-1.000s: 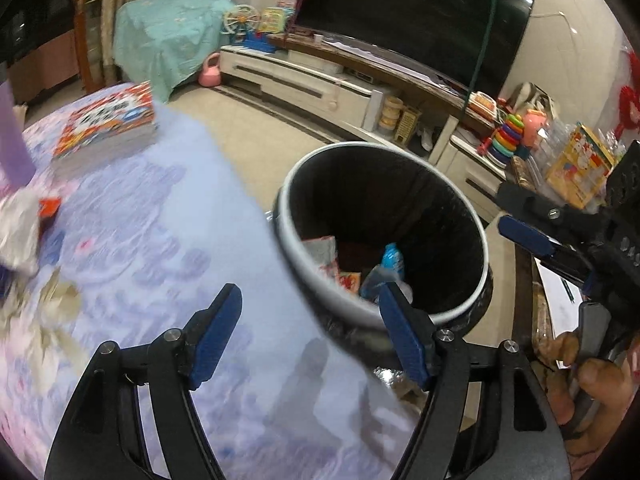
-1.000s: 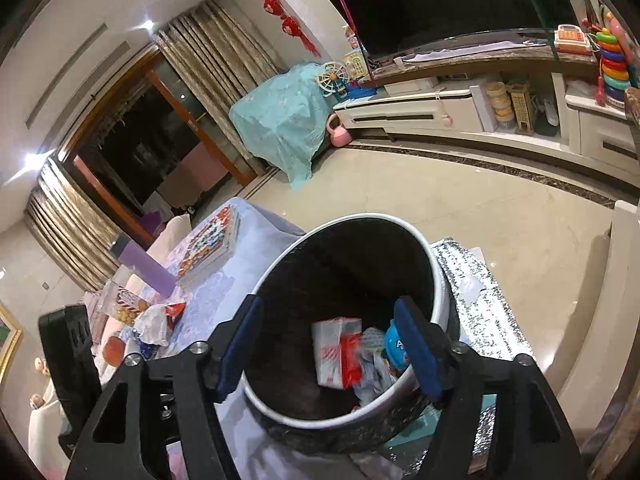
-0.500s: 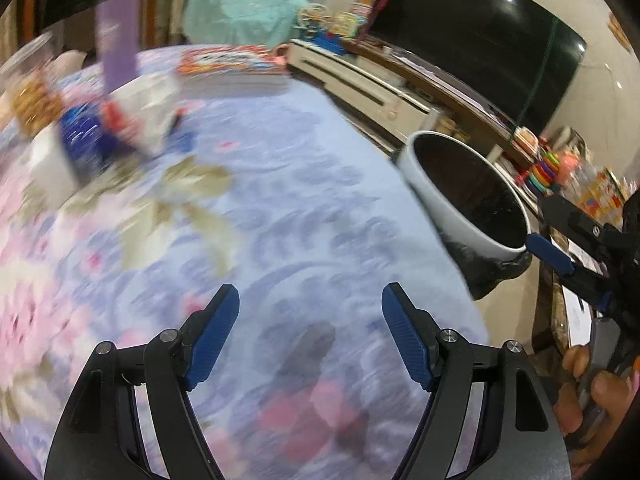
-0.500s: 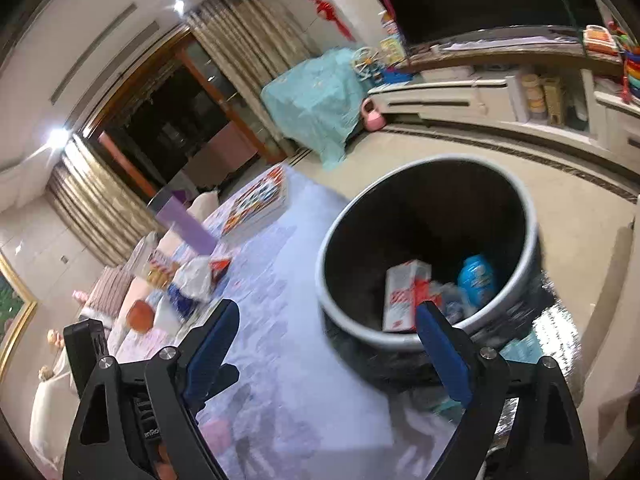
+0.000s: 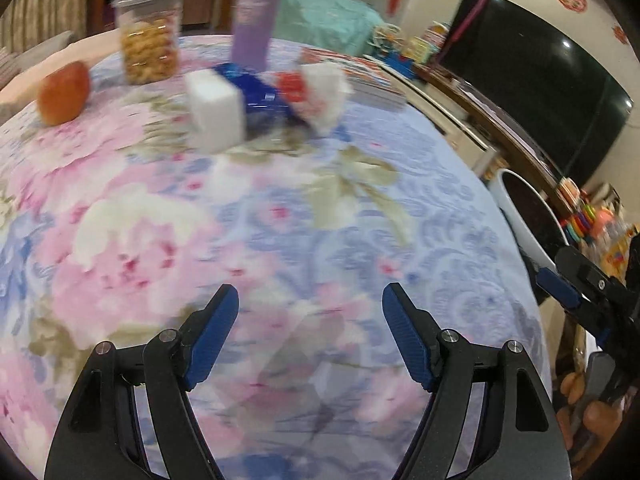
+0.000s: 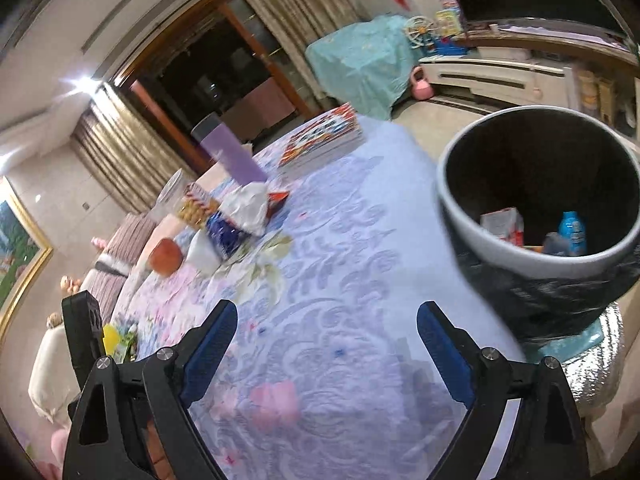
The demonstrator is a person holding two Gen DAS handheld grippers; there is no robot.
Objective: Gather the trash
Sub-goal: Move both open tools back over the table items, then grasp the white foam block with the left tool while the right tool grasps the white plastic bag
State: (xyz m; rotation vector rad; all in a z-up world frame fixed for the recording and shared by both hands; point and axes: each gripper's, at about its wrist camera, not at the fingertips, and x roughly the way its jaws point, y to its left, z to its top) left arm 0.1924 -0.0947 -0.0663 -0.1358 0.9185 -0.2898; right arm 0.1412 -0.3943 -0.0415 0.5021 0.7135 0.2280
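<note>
Since a second ago both views have swung away from the trash bin (image 6: 536, 200) and onto the flowered cloth of the desk (image 5: 280, 240); the bin, which filled both pictures then, now sits at the right edge of each view. The right tool (image 6: 326, 354) has just been opening its jaws, and nothing lies between them. The left tool (image 5: 310, 336) also stands open and empty over the pink and blue print.

The bin is black-lined with a pale rim and stands just beside the desk's edge. Inside it lie a white and red carton (image 6: 505, 224) and a blue bottle (image 6: 573, 232).

The trash left on the desk sits in a cluster at its far side: a white box (image 5: 216, 112), a blue wrapper (image 5: 256, 92) just behind it, and crumpled white paper (image 5: 326, 88) with something red against it. All of this is blurred. Near the cluster stand a purple tumbler (image 5: 254, 20) and a clear cup of snacks (image 5: 150, 36), with an orange-red fruit (image 5: 64, 92) off to the left. A stack of colourful books (image 6: 324, 140) lies on the desk's far corner.
</note>
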